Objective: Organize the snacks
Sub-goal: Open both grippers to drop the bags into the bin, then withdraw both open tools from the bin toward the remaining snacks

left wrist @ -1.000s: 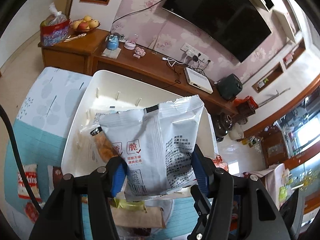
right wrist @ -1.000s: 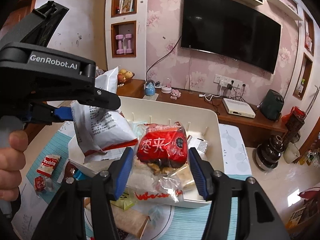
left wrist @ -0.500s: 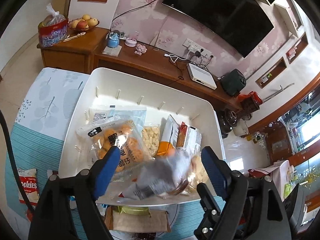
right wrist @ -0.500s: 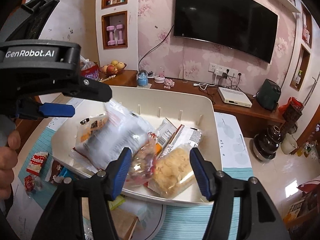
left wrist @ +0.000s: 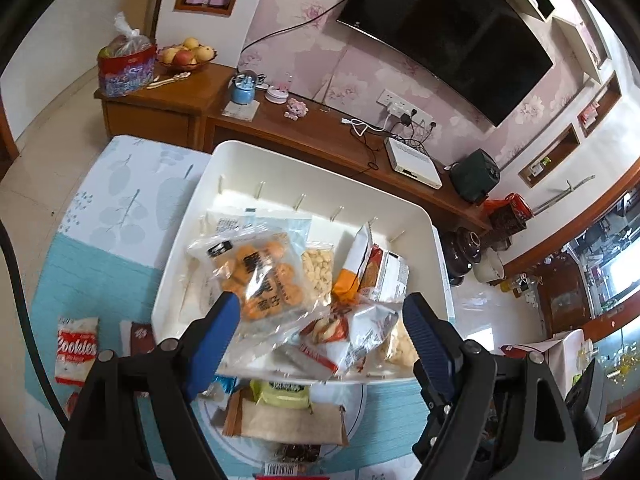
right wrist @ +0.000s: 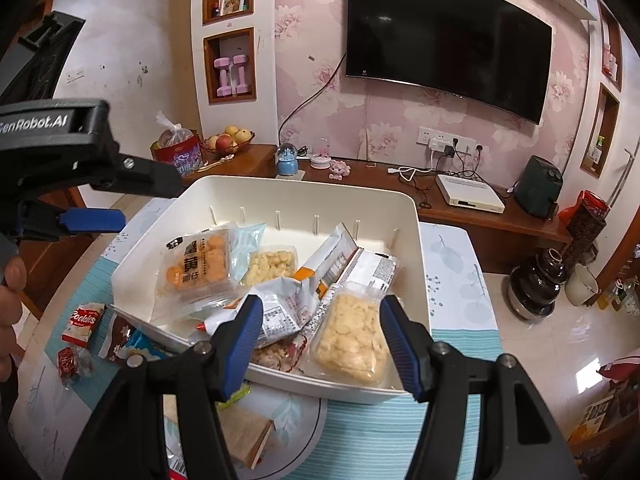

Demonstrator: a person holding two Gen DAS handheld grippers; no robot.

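A white plastic bin on the table holds several snack packets. Among them are an orange biscuit packet, a crumpled white packet and a clear packet of yellow puffs. My left gripper hovers open over the bin's near edge with nothing between its fingers. The right gripper is also open above the near rim, and the packets lie below it untouched. In the right wrist view, one of the left gripper's blue pads shows at the left, held by a hand.
Loose snacks lie on the teal mat in front of the bin: a Cookies packet, a brown paper packet and a green packet. A wooden TV cabinet stands behind the table.
The left jaws widened and let the white packet fall into the bin. The red packet left the right jaws and dropped in too. Both grippers now stand free.
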